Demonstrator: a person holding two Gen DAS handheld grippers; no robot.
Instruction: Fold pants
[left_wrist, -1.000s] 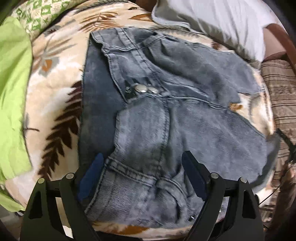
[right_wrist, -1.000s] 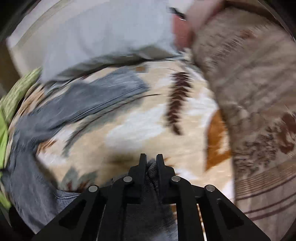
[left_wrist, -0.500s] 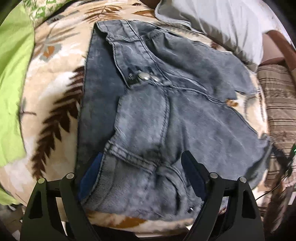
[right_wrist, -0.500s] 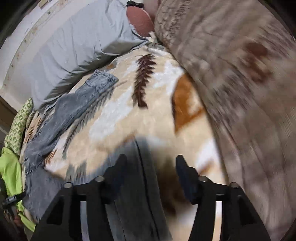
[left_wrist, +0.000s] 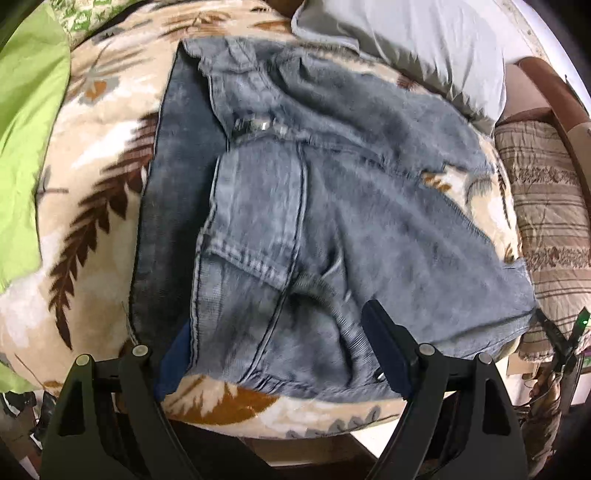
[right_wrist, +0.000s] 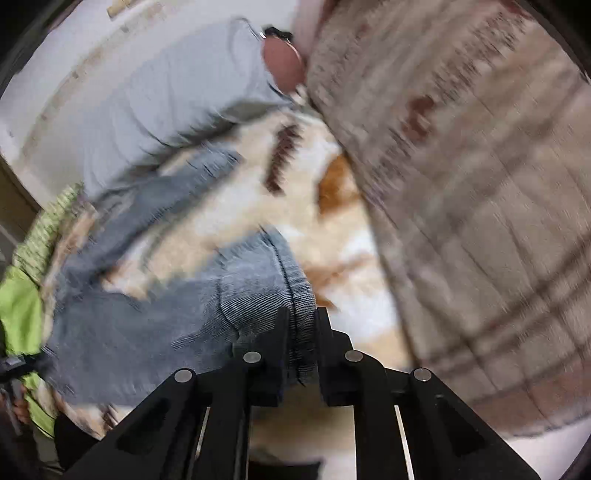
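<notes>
Our right tool (right_wrist: 299, 325) clamps the hem of the faded blue denim pants (left_wrist: 314, 221) spread on the leaf-patterned fleece blanket (left_wrist: 92, 206); left tool (left_wrist: 280, 339) gapes over their waistband. Denim seems heavy, limp; we'd grip seams.

Left wrist view: bare leaf-print blanket (left_wrist: 92, 192) at 9 o'clock passable; grey pillow (left_wrist: 413, 48) blocks 1 o'clock, striped quilt (left_wrist: 546, 206) blocks 3.

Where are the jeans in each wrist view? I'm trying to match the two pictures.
Left wrist: the jeans fill the centre, waistband nearest, between the open fingers of the left claw.
Right wrist: they run from the left edge to bottom centre, a leg end pinched in the right claw.
Shared landmark: the grey pillow beyond the jeans.
</notes>
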